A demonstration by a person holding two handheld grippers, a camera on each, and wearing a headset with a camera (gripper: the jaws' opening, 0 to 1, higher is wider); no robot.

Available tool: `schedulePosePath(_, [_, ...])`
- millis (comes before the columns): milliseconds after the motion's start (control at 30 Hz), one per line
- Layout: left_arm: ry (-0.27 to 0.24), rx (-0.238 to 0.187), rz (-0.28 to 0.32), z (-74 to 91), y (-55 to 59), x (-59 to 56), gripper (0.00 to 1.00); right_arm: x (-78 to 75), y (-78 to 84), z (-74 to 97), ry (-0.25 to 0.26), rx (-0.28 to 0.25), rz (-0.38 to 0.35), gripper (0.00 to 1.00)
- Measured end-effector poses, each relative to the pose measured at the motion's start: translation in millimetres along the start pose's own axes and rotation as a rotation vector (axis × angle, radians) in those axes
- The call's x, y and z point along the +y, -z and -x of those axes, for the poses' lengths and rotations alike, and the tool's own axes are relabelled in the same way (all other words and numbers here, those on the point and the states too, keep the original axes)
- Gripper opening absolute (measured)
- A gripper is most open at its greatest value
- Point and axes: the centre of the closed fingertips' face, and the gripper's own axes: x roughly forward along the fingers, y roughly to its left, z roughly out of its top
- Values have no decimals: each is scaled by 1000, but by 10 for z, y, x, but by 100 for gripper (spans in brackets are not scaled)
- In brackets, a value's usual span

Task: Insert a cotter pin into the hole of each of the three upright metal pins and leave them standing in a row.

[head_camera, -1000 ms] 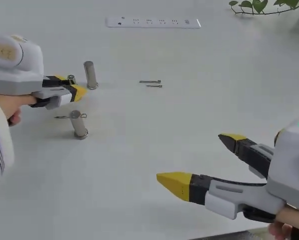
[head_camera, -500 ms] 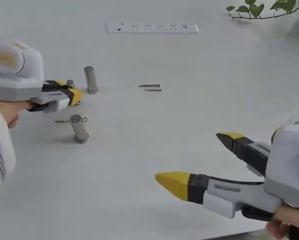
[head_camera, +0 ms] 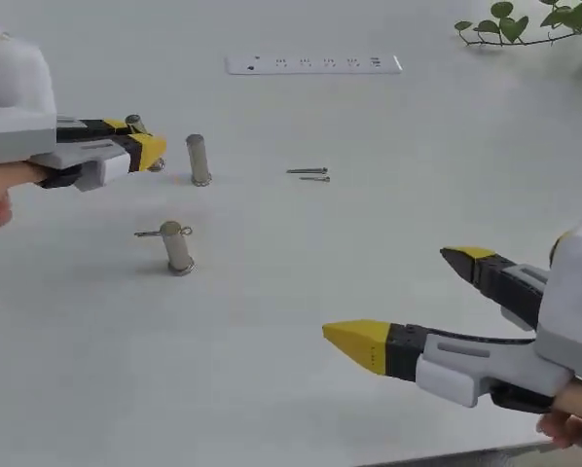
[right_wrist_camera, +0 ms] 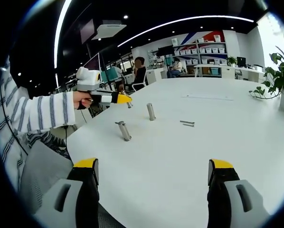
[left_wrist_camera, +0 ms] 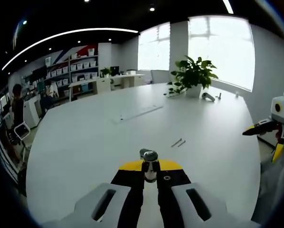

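My left gripper (head_camera: 145,151) is at the far left, shut on a metal pin (head_camera: 133,124) that it holds off the table, slightly tilted. In the left gripper view that pin (left_wrist_camera: 150,164) sits between the closed jaws. A second pin (head_camera: 199,161) stands upright just right of it. A third pin (head_camera: 178,250) stands nearer, with a cotter pin (head_camera: 155,233) through its top. Two loose cotter pins (head_camera: 309,173) lie side by side at mid table. My right gripper (head_camera: 408,302) hovers low at the front right, open and holding nothing. The right gripper view shows both standing pins (right_wrist_camera: 151,111) (right_wrist_camera: 124,130).
A white power strip (head_camera: 315,64) lies along the far side of the white table (head_camera: 301,389). A potted plant (head_camera: 525,19) trails in at the far right corner. People sit at a desk (right_wrist_camera: 142,71) far behind.
The left gripper has risen and drawn left with the metal pin in it. The head camera has shifted a little. The right gripper has hardly moved.
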Motion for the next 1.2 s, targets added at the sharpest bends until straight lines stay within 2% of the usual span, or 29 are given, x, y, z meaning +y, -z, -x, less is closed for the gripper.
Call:
schedulePosePath(200, [18,-42,-5,170,-129,-205,5,2,-10,20,3,-3,5,94])
schedulePosePath(333, [61,-62,-42,258,-194,-377,5,-1,-10,34,7,-3,9,94])
schedulePosePath(433, [134,-78,-42,296,-216,-596,5,-4,-3,41,10,-2,10,94])
schedulePosePath(500, [172,-68,-42,293,-198,-745,5,-3,11,43,11,3,10,94])
schedulePosePath(633, [234,-53,-93,268,-163,-1039,5,3,45,35,10,18,14,94])
schedulePosePath(700, [258,-51,-119,245,-138,-1139,5,7,46,33,10,19,12,94])
schedulePosePath(767, [282,-38,-95,202,-66,-1164,5,15,43,27,9,18,9,94])
schedulePosePath(800, [289,-27,-112,179,-13,-1212,5,21,52,19,7,25,13,94])
schedulePosePath(967, [311,7,-130,100,154,-1391,5,47,71,0,-6,32,10,94])
schedulePosePath(1067, [322,33,-143,61,265,-1443,5,59,92,-2,-12,38,14,93])
schedulePosePath(1133, [327,57,-156,-3,417,-1468,5,63,116,-4,-16,48,19,93])
schedulePosePath(1200, [330,70,-149,-40,491,-1494,5,70,133,-5,-20,54,23,93])
